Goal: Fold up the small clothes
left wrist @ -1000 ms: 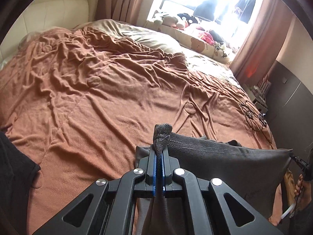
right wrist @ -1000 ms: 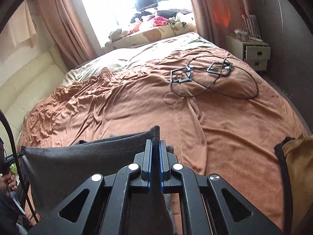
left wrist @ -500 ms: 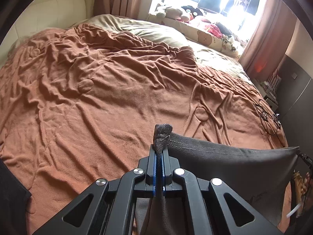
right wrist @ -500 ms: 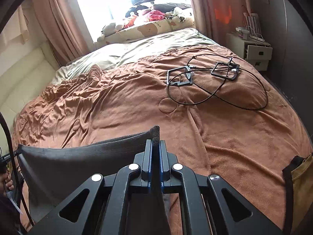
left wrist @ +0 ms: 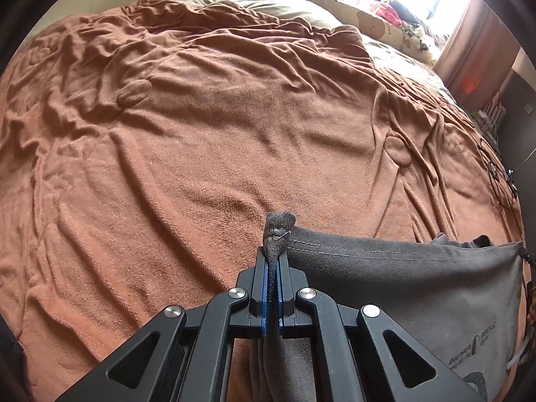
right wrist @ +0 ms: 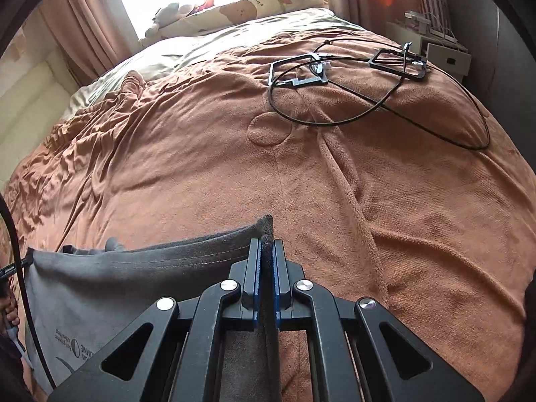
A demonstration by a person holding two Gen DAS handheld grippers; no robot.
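the bed (left wrist: 187, 140), covered by a rumpled brown fleece blanket (right wrist: 385, 207), now fills far more of both wrist views than it did a second ago: the window and curtains have slid toward the top edge and the blanket's weave reads larger, so both cameras have tipped down and moved in toward the mattress. i take that to mean the garment is being carried out over the bed to be laid flat, the first step before any fold is made. the dark grey garment (left wrist: 402, 288), with a stitched hem and a small pale print near its lower edge, is held off the blanket, stretched taut between the two tools with its top edge nearly straight, as it was before. on the far right of the bed a black cable (right wrist: 368, 114) loops around two black frames (right wrist: 298, 70), well apart from the cloth. the left hand-held gripper (left wrist: 274, 268) is clenched on the garment's left corner, a tuft of cloth poking out past its tips. the right hand-held gripper (right wrist: 266, 261) is likewise clamped on the right corner. neither grip seems to have shifted.
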